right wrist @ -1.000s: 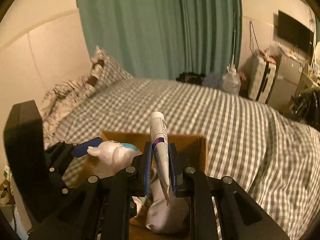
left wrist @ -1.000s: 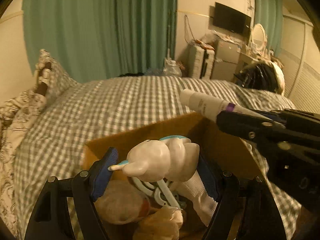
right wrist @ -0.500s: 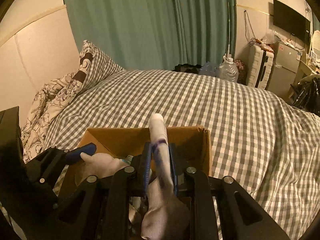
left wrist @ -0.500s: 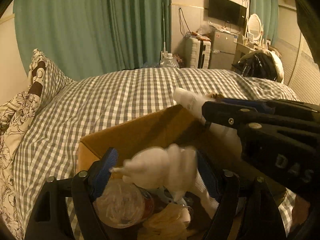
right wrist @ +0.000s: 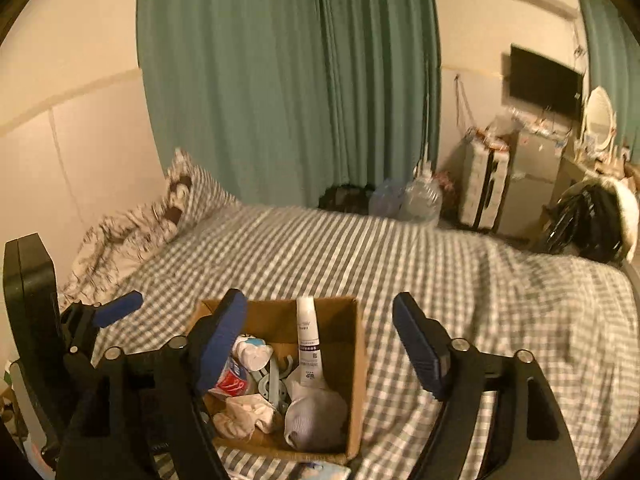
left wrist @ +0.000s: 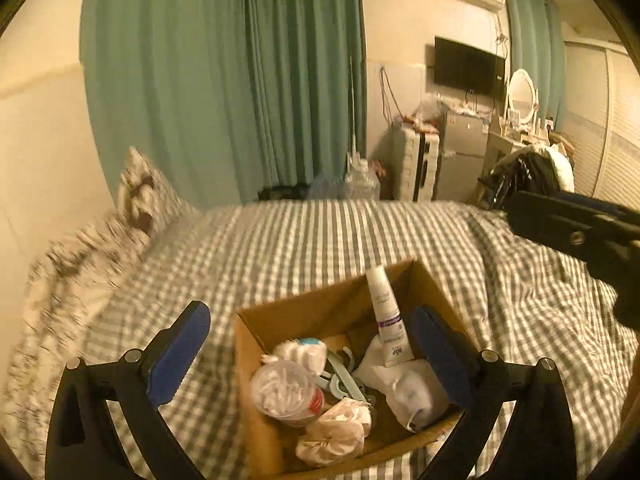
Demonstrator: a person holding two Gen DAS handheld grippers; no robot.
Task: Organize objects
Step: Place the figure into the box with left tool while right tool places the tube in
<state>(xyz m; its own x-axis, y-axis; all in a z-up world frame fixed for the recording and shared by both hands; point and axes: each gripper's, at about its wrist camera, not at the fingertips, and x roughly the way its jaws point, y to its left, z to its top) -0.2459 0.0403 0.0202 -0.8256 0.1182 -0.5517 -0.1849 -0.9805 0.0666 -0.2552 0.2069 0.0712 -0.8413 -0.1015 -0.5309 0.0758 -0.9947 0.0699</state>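
A brown cardboard box (left wrist: 320, 312) (right wrist: 356, 344) sits on the checked bed. Inside it lie a white tube (left wrist: 386, 316) (right wrist: 307, 336) leaning on the far wall, a white toy figure with a blue top (left wrist: 302, 354) (right wrist: 252, 350), a clear cup of white bits (left wrist: 286, 392), a white sock (left wrist: 412, 392) (right wrist: 316, 416), a blue-green hanger (left wrist: 340, 376) (right wrist: 274, 380) and a crumpled cloth (left wrist: 334, 430) (right wrist: 244, 414). My left gripper (left wrist: 310, 354) is open and empty above the box. My right gripper (right wrist: 320, 344) is open and empty above the box; it also shows in the left wrist view (left wrist: 580, 236).
The grey checked bedcover (right wrist: 400, 248) spreads all around the box. Pillows (right wrist: 176, 196) lie at the far left by the wall. Green curtains (right wrist: 288, 80), a suitcase (right wrist: 486, 184), water bottles (right wrist: 420, 200) and a cluttered desk (right wrist: 592, 160) stand beyond the bed.
My left gripper has opened and let the white toy figure fall into the box. My right gripper has opened and left the tube in the box. Both have pulled back and up.
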